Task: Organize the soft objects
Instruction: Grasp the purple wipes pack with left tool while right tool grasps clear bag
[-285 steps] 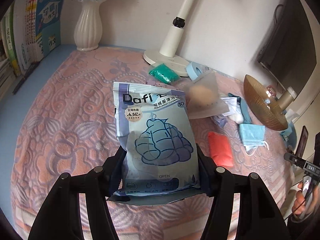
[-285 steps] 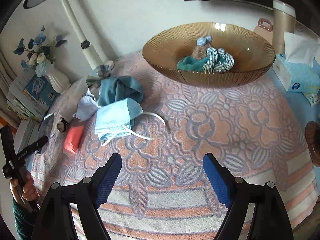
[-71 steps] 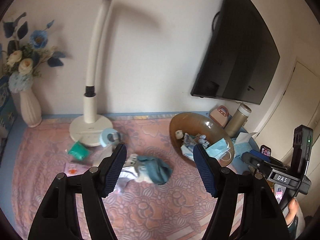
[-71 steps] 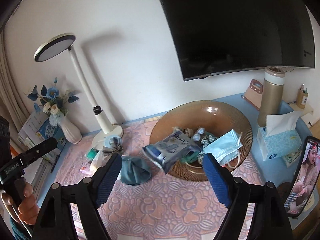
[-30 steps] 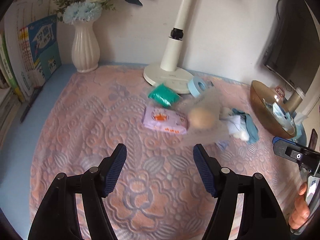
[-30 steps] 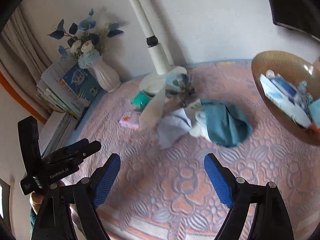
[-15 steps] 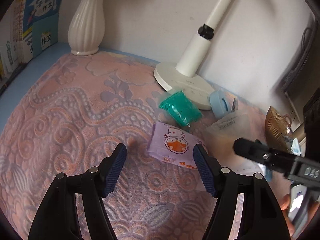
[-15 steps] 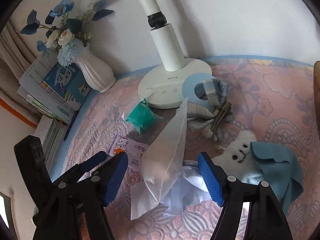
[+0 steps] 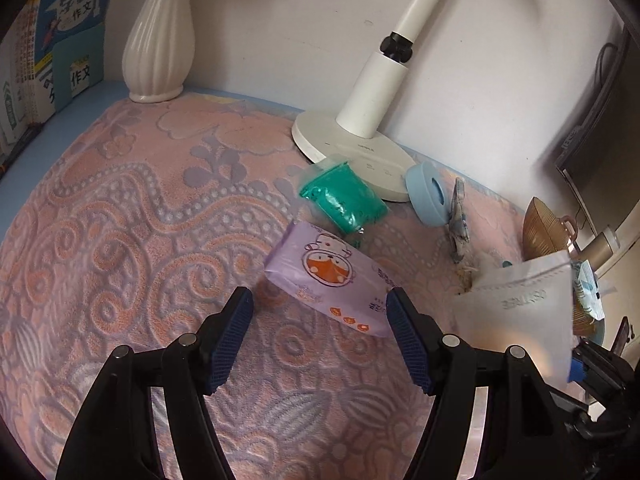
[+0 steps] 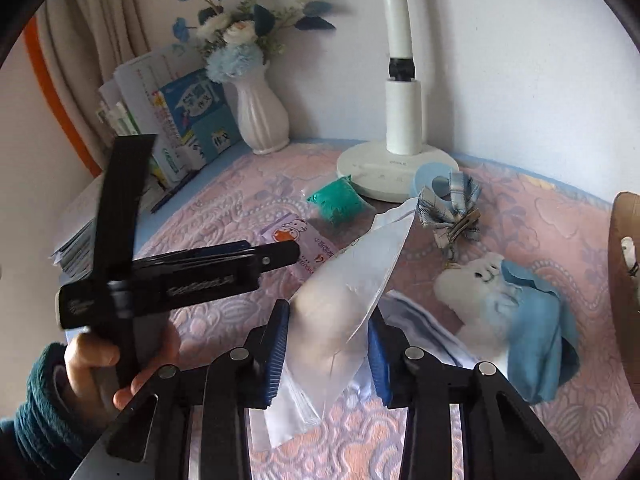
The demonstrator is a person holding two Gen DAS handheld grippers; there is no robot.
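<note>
The right gripper [image 10: 326, 350] has a frosted plastic bag [image 10: 344, 300] between its blue pads, and its jaws are closing on it; the pads look to be touching the bag's sides, though a firm pinch is hard to confirm. The bag stands up from the pink patterned cloth [image 10: 520, 216], its point leaning toward one o'clock. It looks light, limp and slick, with something soft and pale inside, so it will likely fold and slide; a hold low on the bulging middle seems safer than one on the thin empty corner.

The left gripper [image 9: 320, 312] is held wide with nothing between its pads, hovering just short of a purple wipes pack [image 9: 326, 276] at twelve o'clock. That pack looks squashy yet full, best taken across its short sides.

Beyond it, at one o'clock, lie a green pouch [image 9: 344, 196] and a blue tape roll [image 9: 428, 196], both against the lamp base [image 9: 352, 148]. A checked bow [image 10: 452, 208], a white plush toy [image 10: 476, 280] and blue cloth [image 10: 540, 328] crowd the right gripper's two to three o'clock, beside the bag. The brown bowl [image 9: 540, 228] sits at the left view's three o'clock. In the right view the left gripper crosses at nine o'clock, near the bag, so the two could clash.
</note>
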